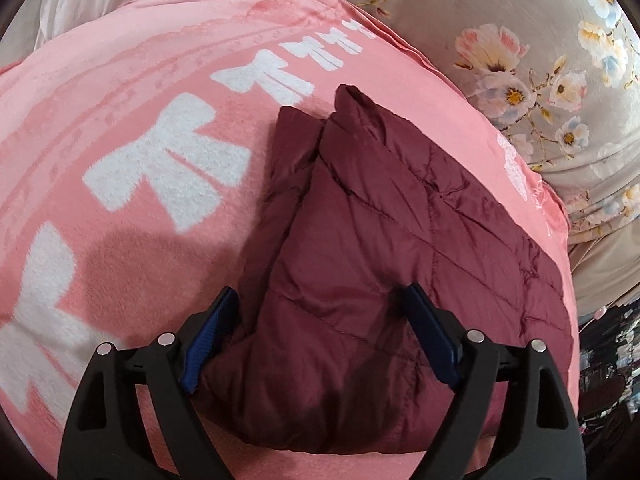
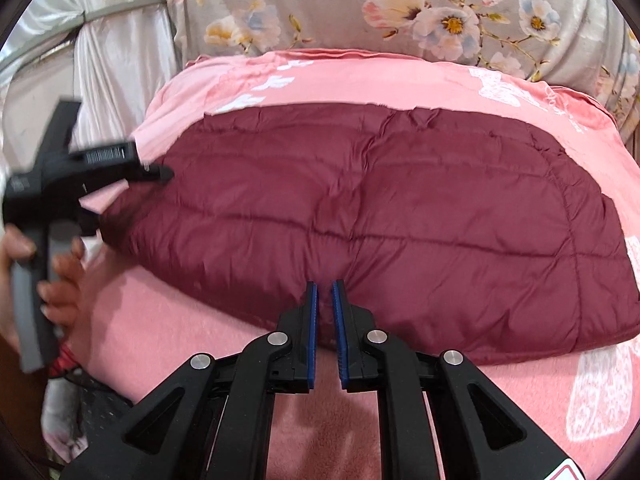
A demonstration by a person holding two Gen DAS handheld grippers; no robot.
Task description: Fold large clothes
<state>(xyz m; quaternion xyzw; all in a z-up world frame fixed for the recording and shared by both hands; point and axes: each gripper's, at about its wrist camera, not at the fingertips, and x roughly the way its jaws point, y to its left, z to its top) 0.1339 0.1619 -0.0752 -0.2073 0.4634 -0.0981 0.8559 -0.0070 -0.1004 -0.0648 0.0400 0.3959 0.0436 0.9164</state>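
Note:
A maroon quilted jacket (image 2: 380, 216) lies folded flat on a pink blanket (image 2: 180, 340) with white bows. In the left wrist view the jacket (image 1: 360, 220) runs away from me. My left gripper (image 1: 322, 320) stands open wide, its blue pads (image 1: 212, 340) on either side of the jacket's near end without squeezing it. The right wrist view shows that left gripper (image 2: 152, 172), held by a hand (image 2: 60, 280), at the jacket's left end. My right gripper (image 2: 325, 292) is nearly closed at the jacket's near edge, and creases in the fabric run toward its tips.
A grey floral quilt (image 2: 400, 12) lies behind the pink blanket. White satin fabric (image 2: 116, 60) hangs at the far left. Dark clutter (image 1: 608, 360) shows past the bed's right edge in the left wrist view.

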